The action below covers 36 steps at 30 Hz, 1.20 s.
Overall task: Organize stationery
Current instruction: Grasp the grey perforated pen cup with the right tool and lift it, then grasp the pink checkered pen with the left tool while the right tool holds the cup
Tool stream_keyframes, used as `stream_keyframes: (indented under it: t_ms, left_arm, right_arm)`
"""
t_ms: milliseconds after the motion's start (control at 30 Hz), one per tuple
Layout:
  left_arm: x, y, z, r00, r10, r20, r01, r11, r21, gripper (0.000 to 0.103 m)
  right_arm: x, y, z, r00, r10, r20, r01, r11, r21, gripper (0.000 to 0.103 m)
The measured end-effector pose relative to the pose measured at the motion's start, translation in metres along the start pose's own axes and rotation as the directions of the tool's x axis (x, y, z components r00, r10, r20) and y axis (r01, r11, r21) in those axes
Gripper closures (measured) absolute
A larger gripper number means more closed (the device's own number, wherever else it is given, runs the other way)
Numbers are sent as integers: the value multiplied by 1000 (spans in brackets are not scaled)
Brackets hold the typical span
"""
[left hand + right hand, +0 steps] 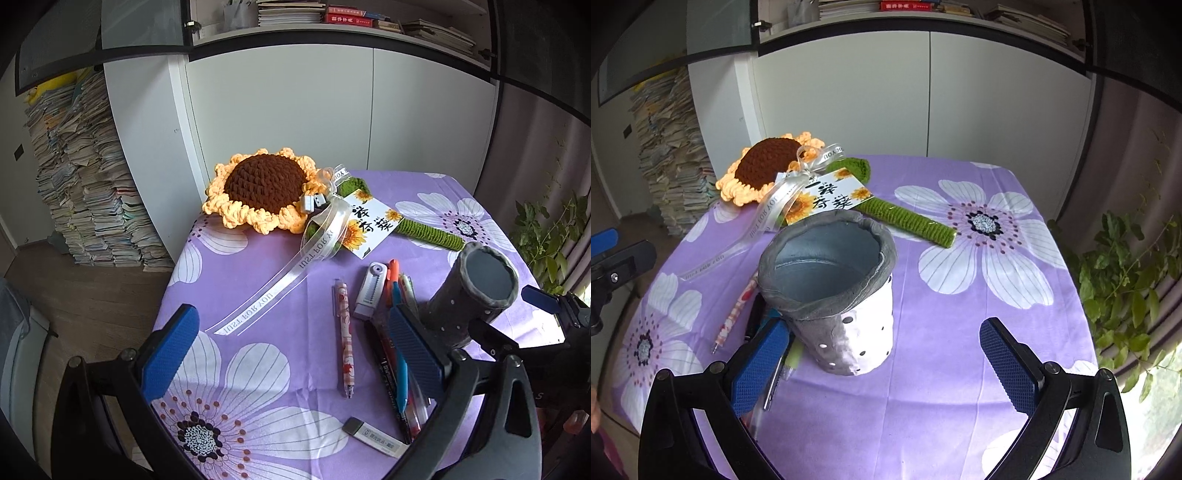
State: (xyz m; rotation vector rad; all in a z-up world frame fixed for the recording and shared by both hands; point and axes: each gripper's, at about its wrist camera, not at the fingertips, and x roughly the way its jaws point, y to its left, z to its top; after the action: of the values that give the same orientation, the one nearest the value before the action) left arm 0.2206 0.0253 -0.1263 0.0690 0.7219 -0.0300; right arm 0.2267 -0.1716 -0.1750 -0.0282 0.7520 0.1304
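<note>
Desk [258, 280] under a purple cloth with big white flowers.

Pen pot [831, 291]: grey, felt-like, round, small holes punched in the lower wall. Stands upright on the cloth, mouth open to the camera. Inside shows only bare pale lining; no pens in it. In the left view the same pen pot [476, 295] sits at about 3 o'clock of the loose stationery.

Right claw [886, 365]: released, pads wide apart, nothing between them. Pot stands just ahead, nearer the left pad [757, 365]; contact not clear.

Left claw [291, 354]: released, spread wide, hovering over the stationery, holding nothing.

Loose stationery, all flat on the cloth, outside the pot:
- Pink patterned pen [343, 339], lying alone, tip toward 6 o'clock.
- Correction tape [369, 291], white, at 1 o'clock of the pink pen, just beside the bundle.
- Bundle of pens [397, 354] at 3 o'clock of the pink pen: orange, blue, black and red ones, overlapping, partly behind the right pad of the left claw.
- White eraser [373, 435] in a sleeve, at 6 o'clock of the bundle, near its tips.

At 12 o'clock on the desk: crocheted sunflower [262, 188] with green stem, white ribbon [280, 288] trailing toward 7 o'clock, and a printed card [369, 225].

Beyond the desk: a white cabinet [332, 110], stacked books [85, 184] at 9 o'clock, a leafy plant [1126, 277] at 3 o'clock.
</note>
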Motion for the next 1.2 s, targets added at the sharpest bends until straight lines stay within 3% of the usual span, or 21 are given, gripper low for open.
stream_keyframes:
  t_ms: [267,300,333,367,533,800,933,1133,1200]
  left_arm:
    - [13,3,-2,1000,8,-28,-8,1000,-8,1]
    - [14,2,-2,999,7,-32,-7,1000,-6,1]
    - [15,1,-3,999,6,-35,-6,1000,-2,2]
    - [16,0,-4,999,6,-38,-6,1000,3,2]
    - [17,-7,-7,999,0,-54,1,1000,22,2]
    - [29,-24,-11,995,-12,-96,16,999,41,7]
    - [32,-29,-14,993,-10,-121,16,999,47,8]
    - [26,-30,-15,995,28,-96,-21,997,67,8]
    - [28,-29,-15,994,36,-100,-29,997,71,8]
  right_arm:
    - [16,10,7,1000,15,14,-15,999,-42,0]
    - [18,11,7,1000,16,18,-15,999,-46,5]
    - [18,11,7,999,29,23,-27,998,-54,24]
    - [18,12,7,999,47,20,-45,997,-62,34]
    - [7,3,2,999,31,18,-28,992,-122,33]
    - [-10,-55,-7,996,-80,29,83,991,-109,33]
    - [4,-66,-6,998,-35,46,40,993,-107,33]
    - [20,-67,-7,995,7,95,4,993,-117,32]
    - [26,-67,-11,997,33,76,-24,993,-118,32]
